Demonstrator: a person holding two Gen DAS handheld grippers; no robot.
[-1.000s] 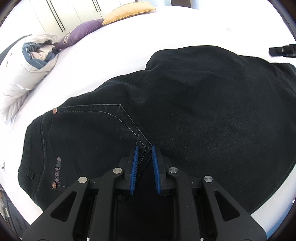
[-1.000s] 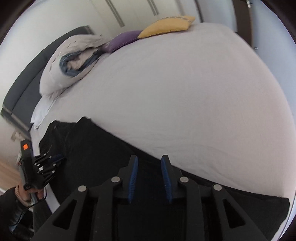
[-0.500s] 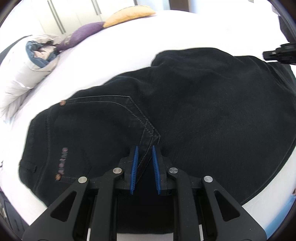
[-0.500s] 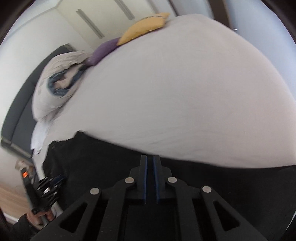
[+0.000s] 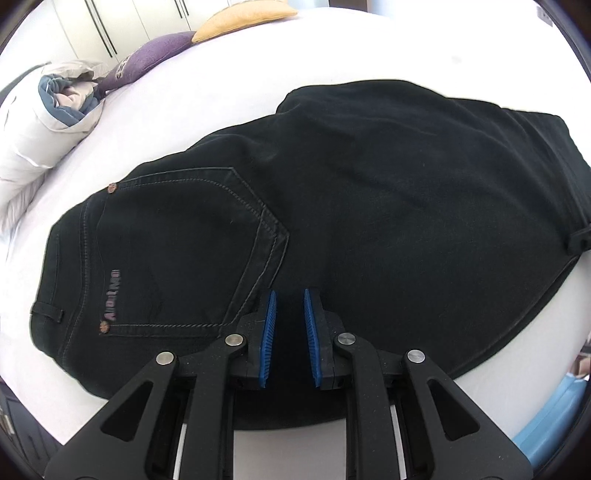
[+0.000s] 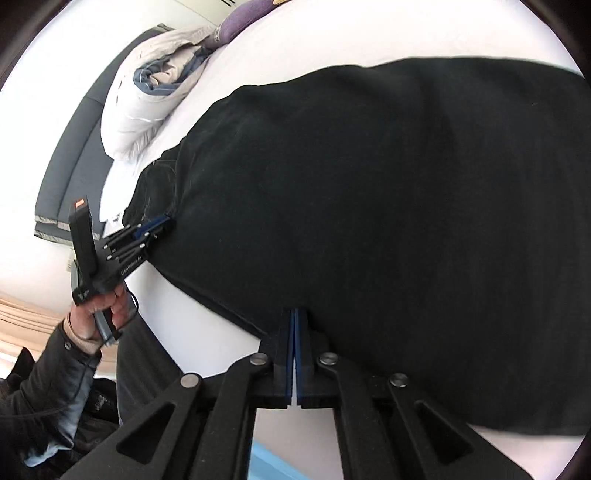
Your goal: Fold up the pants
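Black pants (image 5: 369, 206) lie on the white bed (image 5: 332, 51), back pocket (image 5: 177, 251) up at the left, legs running right. My left gripper (image 5: 289, 299) is open over the pants near the pocket's corner, its blue pads apart with nothing between them. It also shows in the right wrist view (image 6: 155, 227) at the pants' waist end. My right gripper (image 6: 296, 314) is shut on the near edge of the pants (image 6: 369, 221), which fill the right wrist view. Its tip shows in the left wrist view (image 5: 580, 240) at the far right.
A rolled duvet (image 5: 40, 122) lies at the head of the bed, with a purple cushion (image 5: 155, 55) and a yellow cushion (image 5: 240, 16) behind it. The person's hand (image 6: 99, 310) holds the left gripper near the bed's edge.
My right gripper closed on the pants' edge and has swung the leg end over, so black cloth now fills its view. The left gripper drew back slightly along the pocket.
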